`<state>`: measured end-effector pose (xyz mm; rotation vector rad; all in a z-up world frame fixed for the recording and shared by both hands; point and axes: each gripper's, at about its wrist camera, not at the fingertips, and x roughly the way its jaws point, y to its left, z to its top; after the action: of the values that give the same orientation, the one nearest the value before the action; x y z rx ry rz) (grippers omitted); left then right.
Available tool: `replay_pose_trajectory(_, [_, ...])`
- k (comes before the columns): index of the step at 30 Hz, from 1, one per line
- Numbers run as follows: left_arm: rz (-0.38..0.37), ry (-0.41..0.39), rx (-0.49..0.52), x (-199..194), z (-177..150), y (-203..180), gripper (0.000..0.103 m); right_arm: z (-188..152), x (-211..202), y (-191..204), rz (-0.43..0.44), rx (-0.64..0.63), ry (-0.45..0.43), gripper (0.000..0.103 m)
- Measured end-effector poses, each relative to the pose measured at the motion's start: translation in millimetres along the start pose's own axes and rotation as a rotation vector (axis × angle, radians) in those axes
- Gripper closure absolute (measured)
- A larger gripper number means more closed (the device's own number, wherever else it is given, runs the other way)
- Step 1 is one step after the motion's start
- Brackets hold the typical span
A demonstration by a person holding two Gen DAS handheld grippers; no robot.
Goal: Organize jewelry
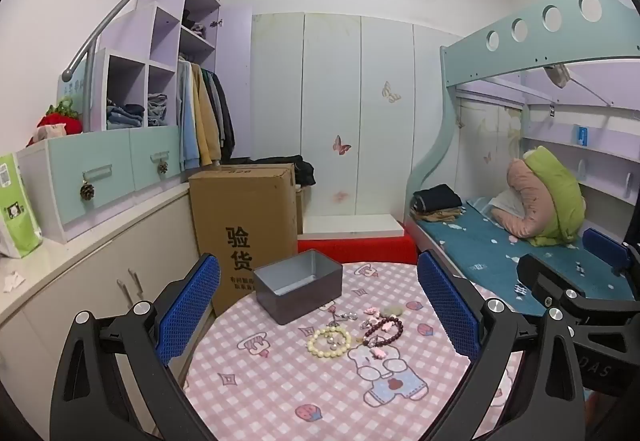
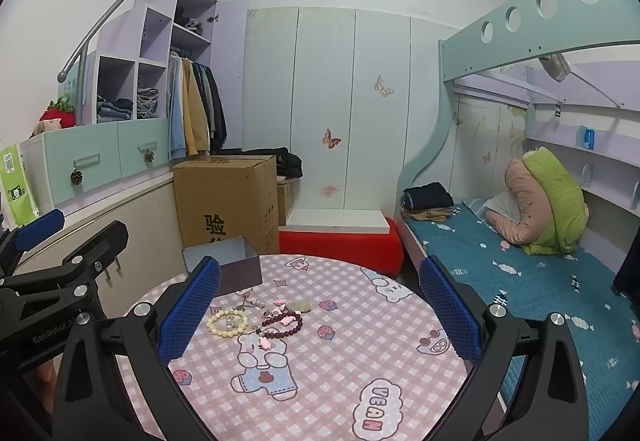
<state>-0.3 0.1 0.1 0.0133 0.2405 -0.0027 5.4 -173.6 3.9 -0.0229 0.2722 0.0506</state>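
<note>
- Both grippers are held wide apart and empty: left gripper (image 1: pixel 318 307) and right gripper (image 2: pixel 320 307) are raised above the near edge of the round table (image 1: pixel 280 381), nothing is gripped
- Jewelry is clustered on the pink checked tablecloth, just in front of the open grey tin box (image 1: pixel 298 285); nothing can be seen inside the tin from either view
- Key relation: the cluster is seen ahead and centred between the left fingers, but ahead and off to the left of the right gripper, near its left finger; the left gripper is judged the better lined up, though which is nearer cannot be told
- Tin lies beyond the cluster, long axis running left-near to right-far in the left view
- Count: one cream bead bracelet (image 1: pixel 329 341), one dark red bead bracelet (image 1: pixel 384 329), one silver charm piece (image 1: pixel 340 317), several small pink pieces (exact number cannot be told), one pale flat stone-like piece (image 1: pixel 392 309)
- One tin, two grippers
</note>
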Motion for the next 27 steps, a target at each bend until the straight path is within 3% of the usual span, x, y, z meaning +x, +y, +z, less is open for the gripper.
replay_pose_trajectory(27, [0.003, -0.005, 0.006, -0.5, 0.8, -3.3, 0.007, -1.1, 1.1, -0.3, 0.004, 0.006, 0.005, 0.006])
